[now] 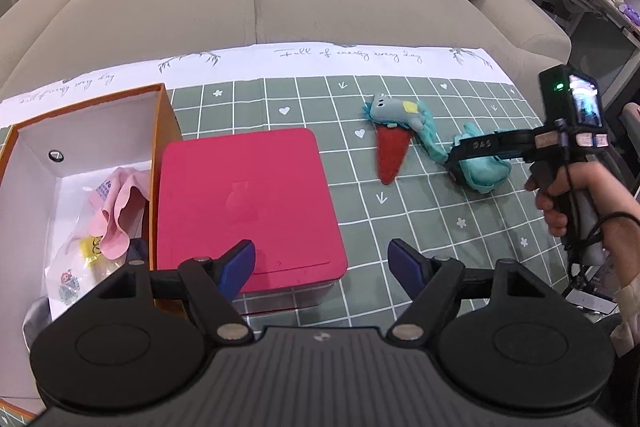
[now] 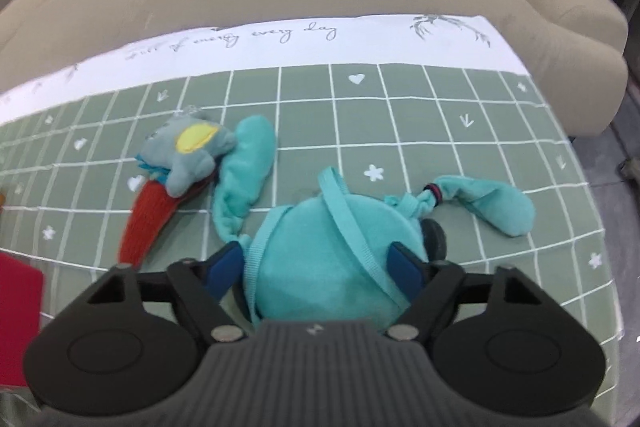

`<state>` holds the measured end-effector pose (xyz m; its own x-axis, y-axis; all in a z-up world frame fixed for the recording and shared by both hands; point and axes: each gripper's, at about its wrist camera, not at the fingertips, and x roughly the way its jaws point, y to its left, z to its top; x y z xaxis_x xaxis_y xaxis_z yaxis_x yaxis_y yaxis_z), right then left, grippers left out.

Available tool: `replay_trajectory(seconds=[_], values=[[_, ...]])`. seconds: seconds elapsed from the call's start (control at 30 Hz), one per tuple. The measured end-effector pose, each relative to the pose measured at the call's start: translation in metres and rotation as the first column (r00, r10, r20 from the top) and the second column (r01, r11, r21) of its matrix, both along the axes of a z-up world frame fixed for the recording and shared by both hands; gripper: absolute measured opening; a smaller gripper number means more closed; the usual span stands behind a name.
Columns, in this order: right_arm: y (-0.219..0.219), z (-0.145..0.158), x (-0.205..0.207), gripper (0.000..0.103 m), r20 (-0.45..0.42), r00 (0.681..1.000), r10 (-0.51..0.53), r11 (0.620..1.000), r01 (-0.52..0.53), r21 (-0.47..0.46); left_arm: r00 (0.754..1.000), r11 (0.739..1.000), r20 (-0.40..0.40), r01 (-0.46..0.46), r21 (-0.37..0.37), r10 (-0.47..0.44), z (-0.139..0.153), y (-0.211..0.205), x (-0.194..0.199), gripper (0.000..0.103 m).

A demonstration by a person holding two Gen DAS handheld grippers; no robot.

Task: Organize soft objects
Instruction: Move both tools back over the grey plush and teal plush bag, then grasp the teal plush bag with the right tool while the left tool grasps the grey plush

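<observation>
The right gripper [image 2: 320, 267] straddles the round teal plush toy with long floppy ears [image 2: 336, 259] lying on the green grid-patterned tablecloth [image 2: 440, 115]; its blue pads sit against the toy's flanks, though a firm clench cannot be confirmed; the toy lies well to the right of the pink square tin [image 1: 248, 203]; the left gripper [image 1: 322, 259] hangs spread and empty above that tin, farther from the toy; the orange-rimmed white cardboard box [image 1: 160, 131] stands just left of the tin.

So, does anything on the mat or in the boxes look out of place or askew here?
Mostly no. The small grey plush lies sprawled across the red felt cone instead of apart, and the pink cloth hangs crumpled in the orange box. The red tin is still lidded. No spills or damage visible.
</observation>
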<state>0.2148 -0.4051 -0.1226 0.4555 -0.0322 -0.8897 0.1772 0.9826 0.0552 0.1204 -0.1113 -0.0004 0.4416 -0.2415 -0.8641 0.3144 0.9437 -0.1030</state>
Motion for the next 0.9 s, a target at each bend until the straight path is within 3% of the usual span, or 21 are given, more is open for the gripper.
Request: replay_trajectory(seconds=[0.1,0.2,0.3,0.33,0.43,0.63,0.9], values=[[-0.002,0.004,-0.001,0.056,0.002,1.000,0.005,0.999,-0.005,0.047,1.000,1.000,-0.020,-0.017,-0.007,0.017,-0.003,0.001,0.002,0.089],[-0.003,0.005,-0.004,0.039,0.004,1.000,0.010,0.997,-0.010,0.071,0.999,0.999,-0.038,-0.024,-0.023,0.023,-0.004,0.003,0.002,0.089],[-0.002,0.008,-0.007,0.006,0.010,1.000,0.019,0.994,-0.020,0.105,0.999,0.999,-0.045,-0.027,-0.029,0.025,-0.004,0.001,0.002,0.089],[-0.002,0.008,-0.007,0.000,0.008,1.000,0.014,0.993,-0.015,0.120,0.999,0.999,-0.047,-0.023,-0.028,0.022,-0.004,0.000,0.003,0.089],[0.000,0.009,-0.011,0.000,-0.012,1.000,-0.001,0.999,0.002,0.035,0.999,1.000,-0.048,-0.009,-0.017,0.008,-0.004,-0.006,0.003,0.089],[-0.005,0.011,-0.014,0.000,-0.014,1.000,-0.009,0.997,0.010,0.081,0.999,1.000,-0.050,0.008,0.014,-0.008,-0.009,-0.023,0.005,0.089],[-0.021,0.027,-0.033,0.000,-0.002,0.998,-0.065,0.988,0.065,0.141,0.998,0.996,0.003,0.065,0.059,-0.065,-0.014,-0.067,0.022,0.088]])
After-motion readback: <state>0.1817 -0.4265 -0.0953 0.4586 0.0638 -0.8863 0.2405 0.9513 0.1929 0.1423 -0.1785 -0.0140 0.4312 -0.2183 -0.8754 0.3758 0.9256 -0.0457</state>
